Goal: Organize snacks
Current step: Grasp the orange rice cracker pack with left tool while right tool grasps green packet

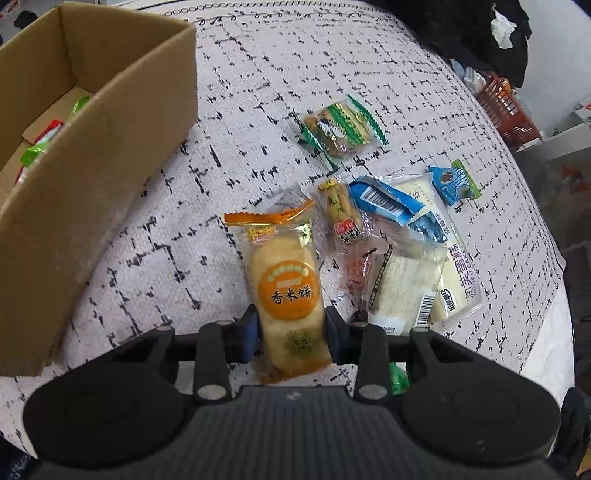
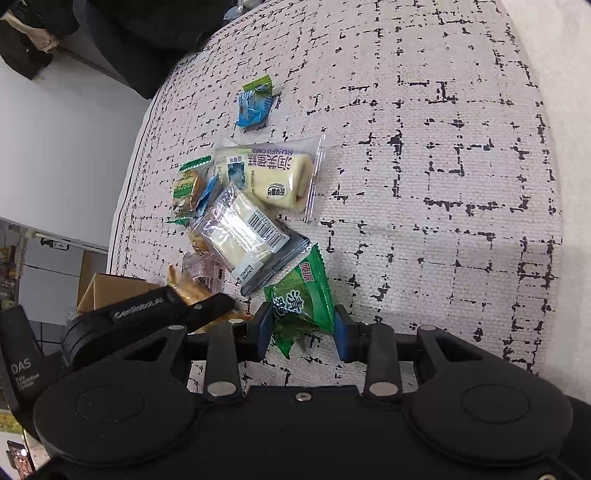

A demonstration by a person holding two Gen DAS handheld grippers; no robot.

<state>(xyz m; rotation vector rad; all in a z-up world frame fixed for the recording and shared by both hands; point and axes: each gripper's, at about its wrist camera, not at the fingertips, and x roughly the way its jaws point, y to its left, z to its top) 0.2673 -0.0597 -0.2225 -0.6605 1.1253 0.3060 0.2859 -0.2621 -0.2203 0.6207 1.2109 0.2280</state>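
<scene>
We see a pale tablecloth (image 1: 258,92) with a broken black grid pattern covering the table. Off its far right edge sits an orange-red plastic basket (image 1: 508,110), and dark clothing (image 1: 476,33) lies beyond the far side.

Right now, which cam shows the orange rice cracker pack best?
Left wrist: the orange rice cracker pack sits front and centre between the left tongs, label readable. Right wrist shows only a sliver behind the left tongs' body.

Right gripper (image 2: 301,326) pads clamp green triangular snack packet (image 2: 301,295) on patterned tablecloth (image 2: 443,166); snack pile at 11 o'clock, left gripper (image 2: 155,310) at 9.
</scene>
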